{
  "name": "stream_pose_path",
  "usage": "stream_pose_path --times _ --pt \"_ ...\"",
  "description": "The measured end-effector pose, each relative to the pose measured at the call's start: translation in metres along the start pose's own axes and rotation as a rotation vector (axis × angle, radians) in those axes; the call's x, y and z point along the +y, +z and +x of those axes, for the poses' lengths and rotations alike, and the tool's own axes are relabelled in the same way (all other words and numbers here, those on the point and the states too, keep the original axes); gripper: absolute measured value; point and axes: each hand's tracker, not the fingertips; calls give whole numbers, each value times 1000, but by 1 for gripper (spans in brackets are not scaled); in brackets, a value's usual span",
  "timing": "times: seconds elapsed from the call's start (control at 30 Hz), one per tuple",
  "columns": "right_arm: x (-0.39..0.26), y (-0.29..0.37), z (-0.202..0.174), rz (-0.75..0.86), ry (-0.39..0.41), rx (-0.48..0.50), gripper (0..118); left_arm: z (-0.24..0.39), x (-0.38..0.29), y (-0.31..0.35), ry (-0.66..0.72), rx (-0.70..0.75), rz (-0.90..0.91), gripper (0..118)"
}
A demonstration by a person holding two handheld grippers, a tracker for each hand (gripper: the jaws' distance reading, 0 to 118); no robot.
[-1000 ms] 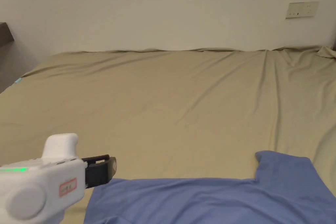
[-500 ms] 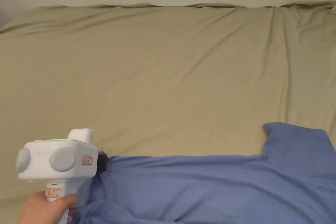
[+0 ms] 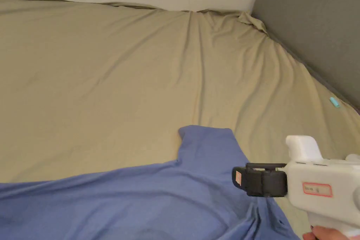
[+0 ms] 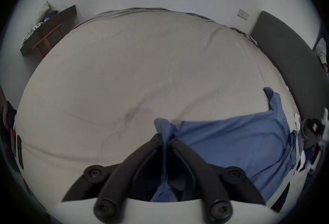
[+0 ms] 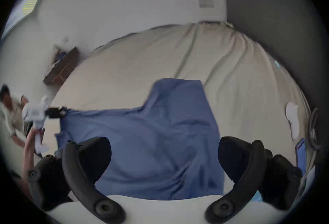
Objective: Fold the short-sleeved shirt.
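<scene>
Blue shirt (image 3: 140,202) lies spread on the bed (image 3: 105,75); your left gripper (image 4: 164,140) pinches its corner to pull it flat, and your right gripper (image 5: 164,160) waits over it, jaws wide apart

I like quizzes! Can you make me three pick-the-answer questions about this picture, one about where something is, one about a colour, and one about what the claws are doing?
1. Where does the shirt lie?
A. On the bed sheet
B. On a chair
C. On the floor

2. What colour is the shirt?
A. Red
B. Blue
C. Green

3. What is the left claw doing?
A. Wide open above the shirt
B. Holding a sock
C. Pinching the shirt

Answers:
1 A, blue cloth is spread on the tan sheet.
2 B, it looks blue in all three views.
3 C, cloth runs between its closed jaws, while the right claw is open over the shirt.
</scene>
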Motion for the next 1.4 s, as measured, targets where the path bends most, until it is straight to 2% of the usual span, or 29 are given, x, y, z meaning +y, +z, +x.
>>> stream_pose_path --times 0.03,0.1,0.17,0.23,0.27,0.33,0.37,0.4,0.43,0.47,0.5,0.53,0.63,0.73,0.87,1.0,1.2,1.33,1.4 --pt "14 -17 10 -39 -14 -57 118 2 -1 1 -2 0 -1 1" --pt "33 -59 29 -77 -5 -107 118 5 -2 1 -3 4 -5 1" --pt "53 -100 44 -187 10 -197 118 6 2 -1 0 3 -9 1" --pt "60 -138 54 -252 -27 -217 116 9 2 -1 -2 7 -14 1" --pt "62 -151 57 -278 -40 -190 111 7 5 -3 0 10 -16 1" --pt "64 -170 60 -350 -73 -191 84 9 6 -4 6 12 -20 1" --pt "60 -172 54 -364 -34 -234 79 10 6 -4 6 12 -22 1" --pt "64 -160 48 -321 39 -219 76 7 7 -6 3 14 -24 1" --pt "67 -153 43 -312 79 -225 52 9 7 -6 0 16 -25 1" --pt "69 -147 40 -277 101 -245 2 9 7 -4 0 14 -23 1" --pt "67 -137 36 -243 84 -277 2 10 7 -3 2 4 -23 1" --pt "68 -132 34 -263 94 -252 2 8 7 -4 4 4 -24 1" --pt "59 -131 18 -228 207 -276 2 12 6 5 10 -2 -13 1" --pt "56 -115 11 -168 185 -247 2 11 6 16 9 -15 3 1" --pt "50 -57 0 -57 195 -203 2 9 -1 51 22 -58 54 1" --pt "16 10 -4 44 225 -177 2 8 -29 99 -16 -19 105 1" --pt "-72 81 2 69 177 -173 2 8 -97 138 -57 63 52 1" --pt "-128 86 15 -8 125 -171 2 11 -133 127 -72 106 -42 1" --pt "-146 77 24 -53 74 -169 2 13 -146 114 -92 125 -81 1"
